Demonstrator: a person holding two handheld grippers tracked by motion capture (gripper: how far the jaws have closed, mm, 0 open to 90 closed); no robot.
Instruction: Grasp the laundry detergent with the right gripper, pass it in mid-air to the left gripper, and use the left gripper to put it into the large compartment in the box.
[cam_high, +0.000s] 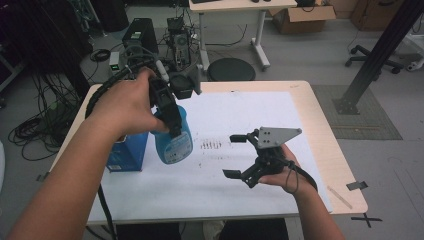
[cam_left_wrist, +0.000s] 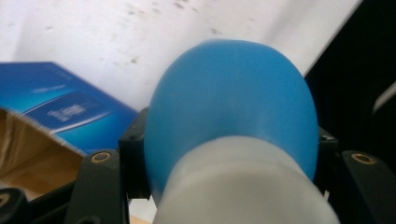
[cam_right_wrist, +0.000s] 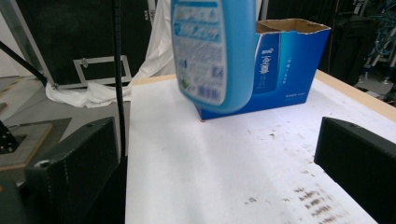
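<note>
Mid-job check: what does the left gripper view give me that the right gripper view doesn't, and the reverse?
Left gripper view alone: the left tongs shut on the blue bottle just below its white neck. Right gripper view alone: the bottle's printed label, its base hanging above the white sheet, and the right tongs open with nothing between them. Both: the bottle and the open blue box.

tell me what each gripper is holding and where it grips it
The left gripper holds the blue bottle by its upper part near the neck, off the table. The right gripper is open and holds nothing.
</note>
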